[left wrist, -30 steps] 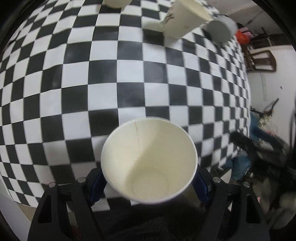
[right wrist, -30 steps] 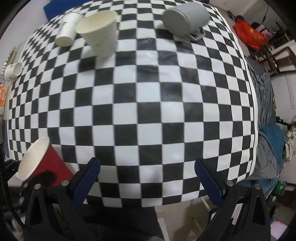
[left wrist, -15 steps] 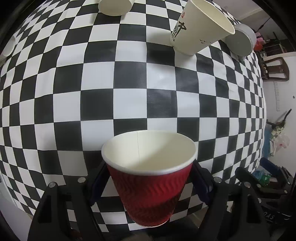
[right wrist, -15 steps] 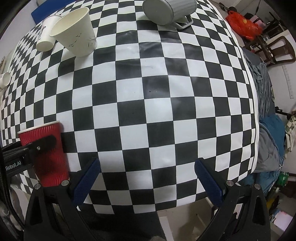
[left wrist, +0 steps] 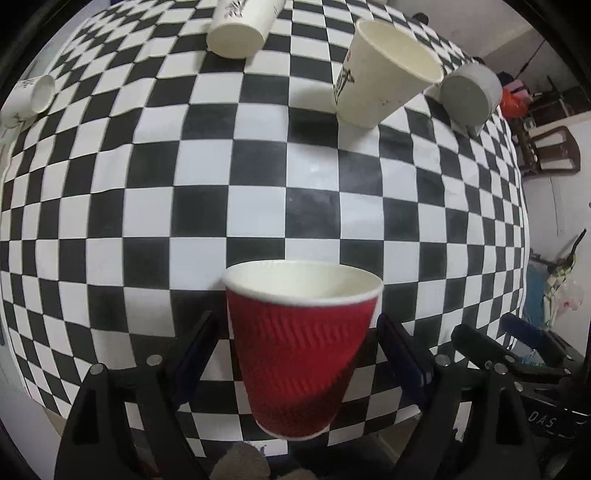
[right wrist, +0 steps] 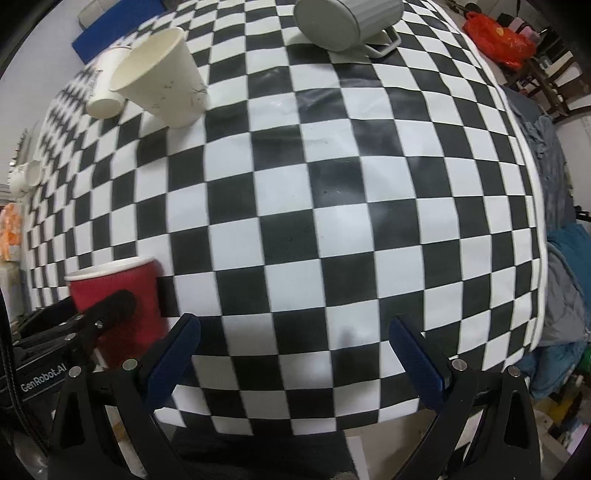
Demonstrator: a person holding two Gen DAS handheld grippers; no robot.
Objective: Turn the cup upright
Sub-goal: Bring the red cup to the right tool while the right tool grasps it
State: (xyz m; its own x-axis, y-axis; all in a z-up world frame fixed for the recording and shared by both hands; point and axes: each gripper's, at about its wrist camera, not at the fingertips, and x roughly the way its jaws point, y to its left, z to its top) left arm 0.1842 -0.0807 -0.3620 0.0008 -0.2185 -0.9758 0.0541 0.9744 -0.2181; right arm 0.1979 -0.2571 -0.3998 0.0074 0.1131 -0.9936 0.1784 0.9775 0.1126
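Observation:
A red ribbed paper cup [left wrist: 299,347] with a white inside stands upright, mouth up, between the fingers of my left gripper [left wrist: 297,354] at the near edge of the checkered table [left wrist: 258,177]. A gap shows between each blue pad and the cup wall, so the left gripper looks open around it. In the right wrist view the same cup [right wrist: 118,306] is at the lower left with a black finger [right wrist: 107,306] across it. My right gripper [right wrist: 291,354] is open and empty over the table's near edge.
A white paper cup [left wrist: 380,81] stands upright at the back. Another white cup [left wrist: 240,29] lies on its side behind it. A grey mug [left wrist: 469,96] lies on its side at the back right. A small white cup [left wrist: 33,96] lies far left. Chairs and clutter are beyond the right edge.
The red cup turned from mouth-toward-camera to upright. It now sits lower, at the table's edge, and the left pads have come away from its sides. The right gripper stayed open.

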